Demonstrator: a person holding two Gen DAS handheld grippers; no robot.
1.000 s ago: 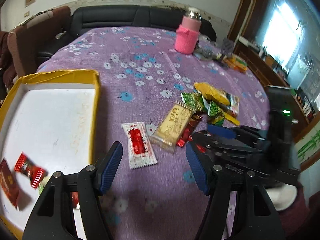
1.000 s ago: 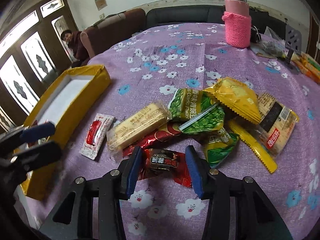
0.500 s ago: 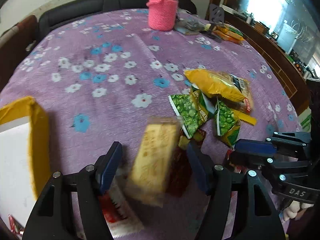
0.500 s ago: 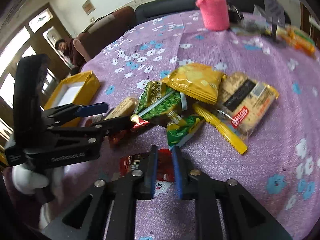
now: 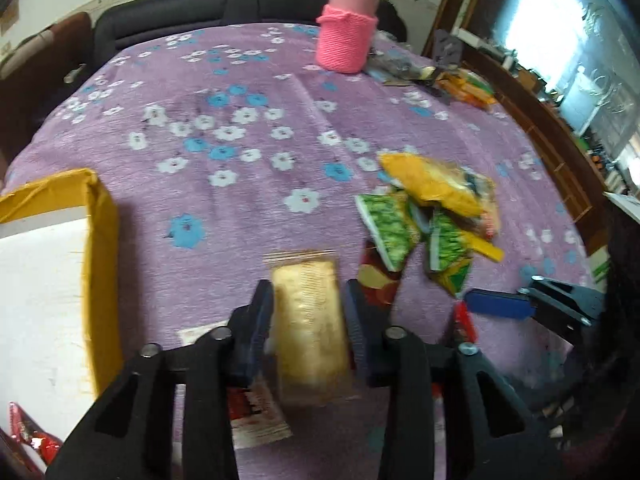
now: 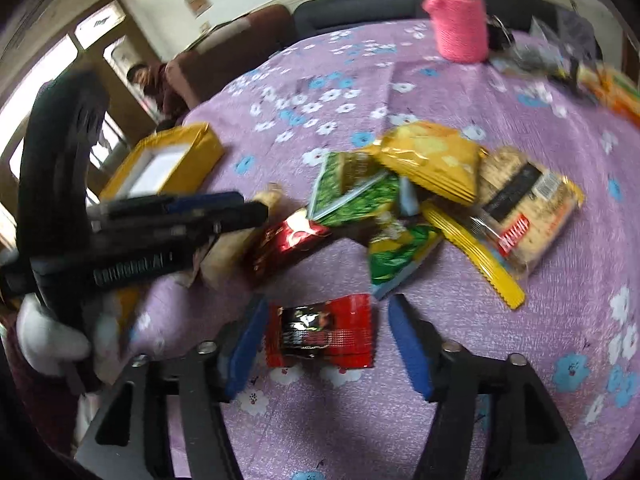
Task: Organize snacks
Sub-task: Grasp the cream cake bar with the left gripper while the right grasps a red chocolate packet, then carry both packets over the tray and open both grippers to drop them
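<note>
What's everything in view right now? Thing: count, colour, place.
biscuit pack: 1, tan, between left gripper's fingers
red-black candy: 1, between right gripper's open fingers
green snack packs: at least 2, in the central pile
yellow chip bag: 1, atop the pile
cracker pack: 1, beige, right of the pile
yellow box: 1, white inside, table's left
pink-sleeved bottle: 1, far side
left gripper: shut on biscuit pack
right gripper: open

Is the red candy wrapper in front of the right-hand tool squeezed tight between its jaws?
No. The red candy wrapper lies flat on the purple cloth, with a gap to each blue pad of the right gripper.
</note>
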